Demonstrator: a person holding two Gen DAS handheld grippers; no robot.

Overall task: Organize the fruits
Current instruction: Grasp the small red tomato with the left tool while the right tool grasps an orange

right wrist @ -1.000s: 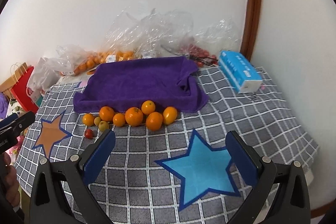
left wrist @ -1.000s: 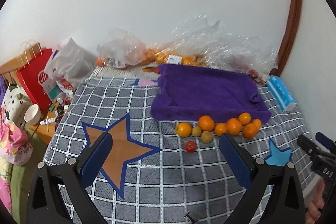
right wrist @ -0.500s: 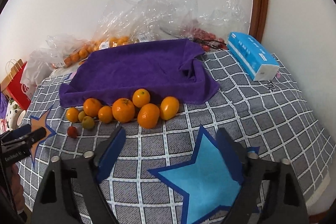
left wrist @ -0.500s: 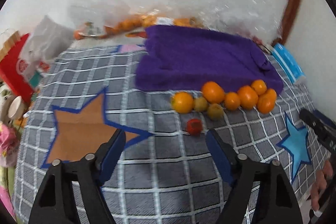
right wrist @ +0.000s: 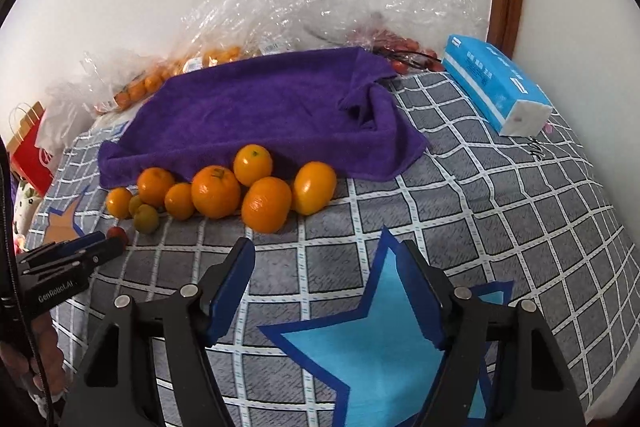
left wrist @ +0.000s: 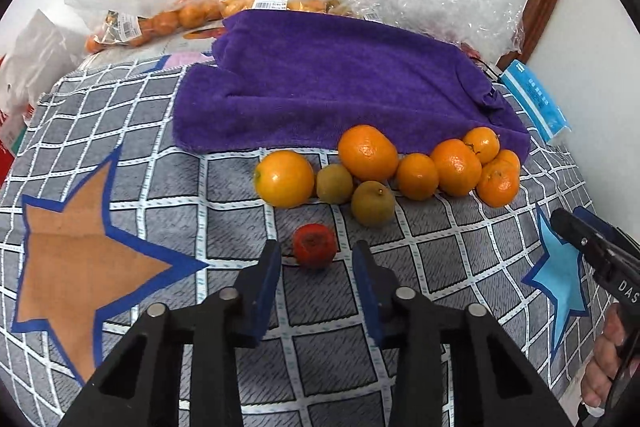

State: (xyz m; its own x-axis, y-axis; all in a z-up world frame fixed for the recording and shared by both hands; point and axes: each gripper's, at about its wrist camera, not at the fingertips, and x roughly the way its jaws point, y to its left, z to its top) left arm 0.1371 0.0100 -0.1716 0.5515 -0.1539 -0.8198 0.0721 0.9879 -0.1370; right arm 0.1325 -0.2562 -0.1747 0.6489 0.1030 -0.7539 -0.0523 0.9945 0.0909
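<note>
A small red fruit (left wrist: 314,246) lies on the checked cloth, just ahead of and between the open fingers of my left gripper (left wrist: 316,259), not gripped. Behind it a row of oranges (left wrist: 368,151) and two small green-brown fruits (left wrist: 373,203) sits along the front edge of a purple towel (left wrist: 332,83). In the right wrist view my right gripper (right wrist: 328,255) is open and empty, above a blue star, short of the oranges (right wrist: 266,203). The left gripper (right wrist: 86,247) shows there at the left, by the red fruit (right wrist: 118,231).
Clear plastic bags with more oranges (left wrist: 180,19) and red fruit (right wrist: 400,47) lie behind the towel against the wall. A blue tissue pack (right wrist: 496,87) lies at the right. A red paper bag (right wrist: 30,155) stands off the table's left side.
Both grippers have moved forward and down toward the fruit. My left gripper's fingers have narrowed and now flank the red fruit. My right gripper's fingers have also narrowed somewhat.
</note>
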